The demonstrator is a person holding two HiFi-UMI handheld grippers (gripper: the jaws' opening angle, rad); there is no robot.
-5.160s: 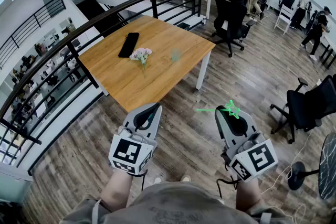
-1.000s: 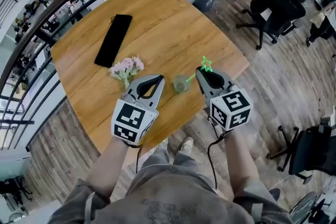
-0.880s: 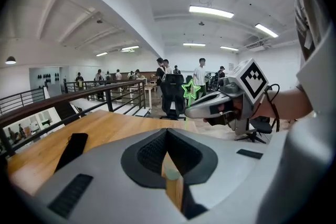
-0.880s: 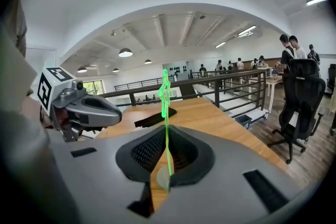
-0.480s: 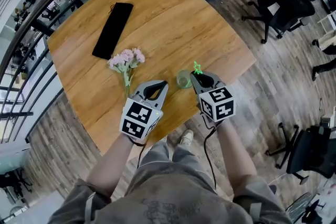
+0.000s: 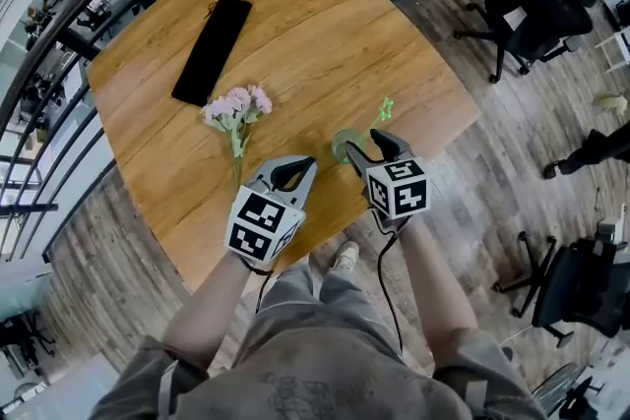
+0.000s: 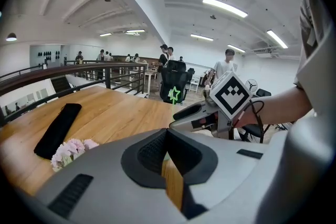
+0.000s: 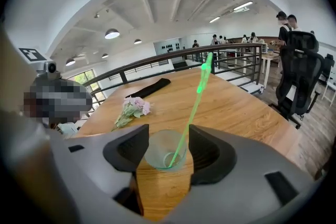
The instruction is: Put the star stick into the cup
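The green star stick (image 6: 387, 106) stands tilted in the clear cup (image 6: 345, 145) on the wooden table (image 6: 325, 25), its lower end in the cup's bottom (image 8: 169, 157). My right gripper (image 6: 366, 148) sits just behind the cup with its jaws opening; the pads press on nothing. From the right gripper view the cup (image 8: 164, 149) and the stick (image 8: 197, 94) lie just ahead of the spread jaws. My left gripper (image 6: 305, 162) is shut and empty, left of the cup. The left gripper view catches the star (image 7: 174, 94) above the right gripper (image 7: 189, 113).
A pink flower bunch (image 6: 236, 105) lies left of the cup and a long black pouch (image 6: 212, 51) farther back. A dark railing (image 6: 59, 44) runs along the table's far side. Office chairs (image 6: 532, 5) stand on the floor to the right.
The right gripper carried the star stick to the cup and lowered it in. Its jaws have spread and the stick now leans in the cup on its own. The left gripper barely moved.
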